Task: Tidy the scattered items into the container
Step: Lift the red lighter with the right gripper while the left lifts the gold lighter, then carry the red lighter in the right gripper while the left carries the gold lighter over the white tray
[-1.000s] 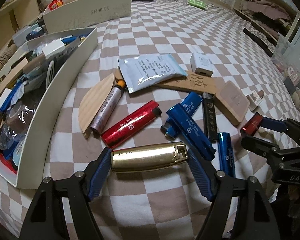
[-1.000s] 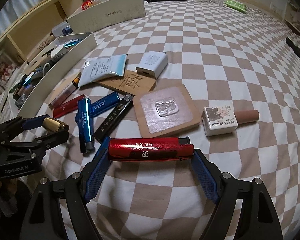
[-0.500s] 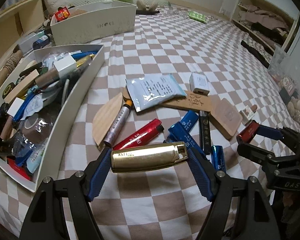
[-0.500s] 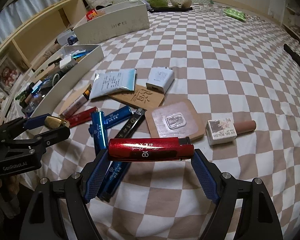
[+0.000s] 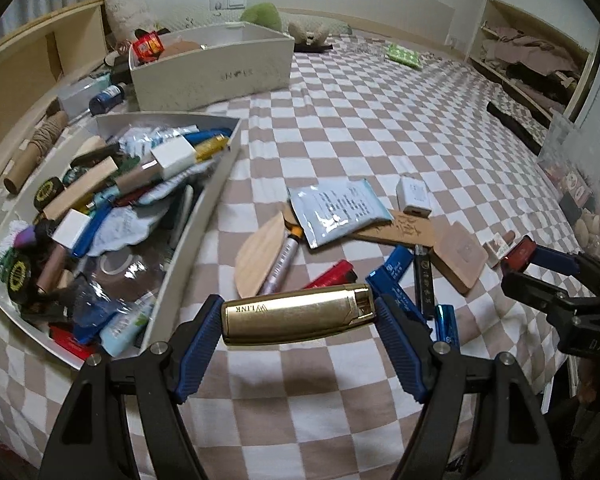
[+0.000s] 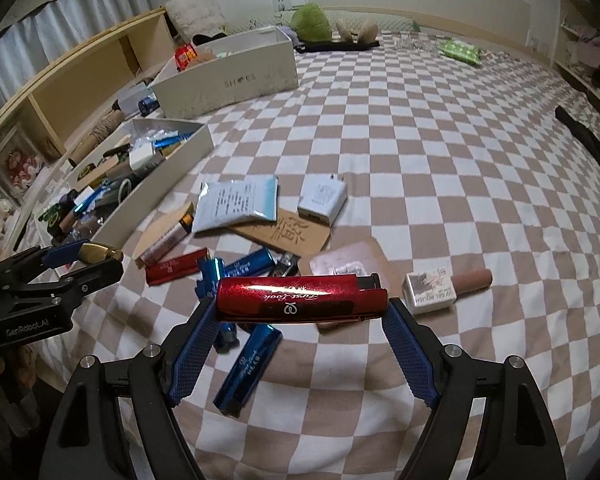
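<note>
My left gripper (image 5: 298, 316) is shut on a gold lighter (image 5: 296, 314), held crosswise above the checked bedspread, just right of the open white container (image 5: 196, 220), which is full of small items. My right gripper (image 6: 300, 306) is shut on a red lighter (image 6: 300, 300), held above the scattered pile. On the bed lie a red lighter (image 6: 176, 270), several blue lighters (image 6: 248, 368), a black lighter (image 5: 424, 280), a pale blue sachet (image 6: 236, 202), a white charger (image 6: 323, 198), a wooden plaque (image 6: 288, 232), a hook card (image 6: 346, 266), a gel polish bottle (image 6: 446, 288) and a wooden fan piece (image 5: 258, 258).
A white shoe box (image 5: 216, 70) stands behind the container. A wooden shelf unit (image 6: 80, 80) runs along the left. Plush toys (image 6: 312, 24) lie at the bed's far end. The bed's near edge is just below both grippers.
Both grippers have risen and pulled back with their lighters, so the pile looks smaller and further away. The left view now takes in more of the container.
</note>
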